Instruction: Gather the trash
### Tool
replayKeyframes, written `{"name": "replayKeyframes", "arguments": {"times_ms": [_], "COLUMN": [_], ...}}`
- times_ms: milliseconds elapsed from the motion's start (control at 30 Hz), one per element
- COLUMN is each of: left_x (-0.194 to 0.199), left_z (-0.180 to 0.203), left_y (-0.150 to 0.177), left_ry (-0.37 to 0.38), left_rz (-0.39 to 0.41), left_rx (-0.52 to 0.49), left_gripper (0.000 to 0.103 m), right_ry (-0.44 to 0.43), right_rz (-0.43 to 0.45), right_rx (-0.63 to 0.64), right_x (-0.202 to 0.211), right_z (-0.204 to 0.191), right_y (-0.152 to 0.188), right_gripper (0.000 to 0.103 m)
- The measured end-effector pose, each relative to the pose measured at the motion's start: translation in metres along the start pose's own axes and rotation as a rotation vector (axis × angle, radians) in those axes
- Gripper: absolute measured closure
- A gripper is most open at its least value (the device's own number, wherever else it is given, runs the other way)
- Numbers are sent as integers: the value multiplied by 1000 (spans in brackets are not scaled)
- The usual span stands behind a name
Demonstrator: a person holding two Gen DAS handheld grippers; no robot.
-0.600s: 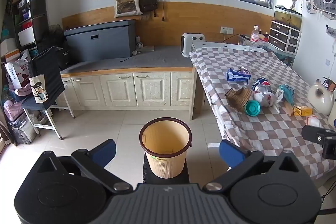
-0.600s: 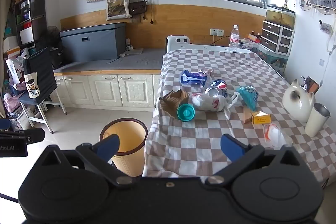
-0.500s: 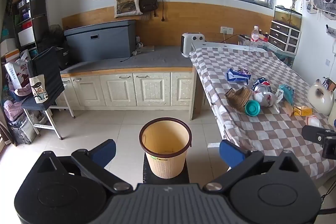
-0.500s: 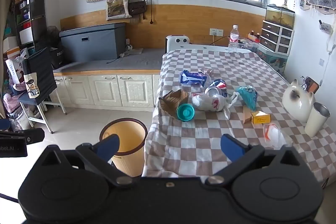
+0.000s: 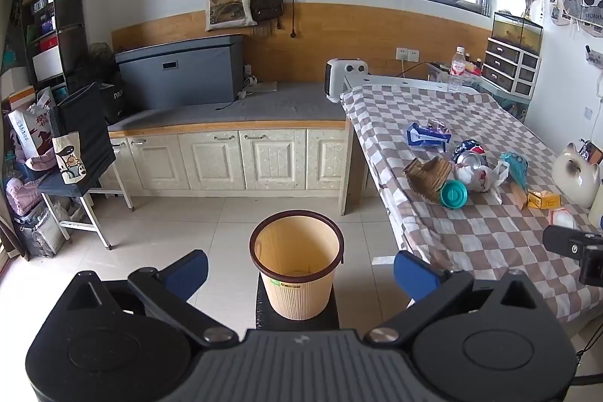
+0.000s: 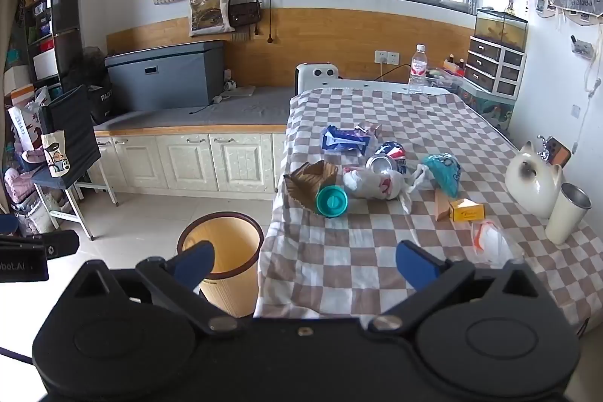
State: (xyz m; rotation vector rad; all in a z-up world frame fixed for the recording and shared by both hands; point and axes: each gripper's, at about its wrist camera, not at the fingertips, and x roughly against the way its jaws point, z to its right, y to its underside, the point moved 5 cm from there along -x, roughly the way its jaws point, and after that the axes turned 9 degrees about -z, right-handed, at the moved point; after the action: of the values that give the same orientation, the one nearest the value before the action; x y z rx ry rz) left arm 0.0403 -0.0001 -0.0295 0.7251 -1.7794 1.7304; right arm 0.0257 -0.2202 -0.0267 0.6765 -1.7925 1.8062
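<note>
Hovering with jaws spread wide and holding nothing, the left gripper (image 5: 299,272) faces the wastebasket (image 5: 296,264) on the floor while the right gripper (image 6: 305,260), equally open and unladen, overlooks litter clustered mid-table (image 6: 358,274): a crushed can (image 6: 386,159), a white plastic bag (image 6: 375,183), a teal lid (image 6: 331,200), a brown paper carton (image 6: 311,181). All look light; the limp bag likely wants pinching at its bunched neck.

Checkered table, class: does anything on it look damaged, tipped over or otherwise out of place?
Yes. A crushed can lies on its side mid-table, among a crumpled white plastic bag, a torn brown carton and a teal container tipped over. The wastebasket stands upright on the floor beside the table.
</note>
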Motion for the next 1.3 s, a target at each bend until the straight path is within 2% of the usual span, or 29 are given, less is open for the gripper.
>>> {"name": "replayKeyframes", "arguments": {"times_ms": [1300], "left_x": [0], "left_z": [0], "left_y": [0], "left_ry": [3], "left_rz": [-2], "left_rx": [4], "left_gripper": [0], "right_ry": [-18], "right_rz": [-2], "right_rx": [3], "right_x": [-3], "right_z": [-1], "right_y": [1], "right_gripper": [0]}}
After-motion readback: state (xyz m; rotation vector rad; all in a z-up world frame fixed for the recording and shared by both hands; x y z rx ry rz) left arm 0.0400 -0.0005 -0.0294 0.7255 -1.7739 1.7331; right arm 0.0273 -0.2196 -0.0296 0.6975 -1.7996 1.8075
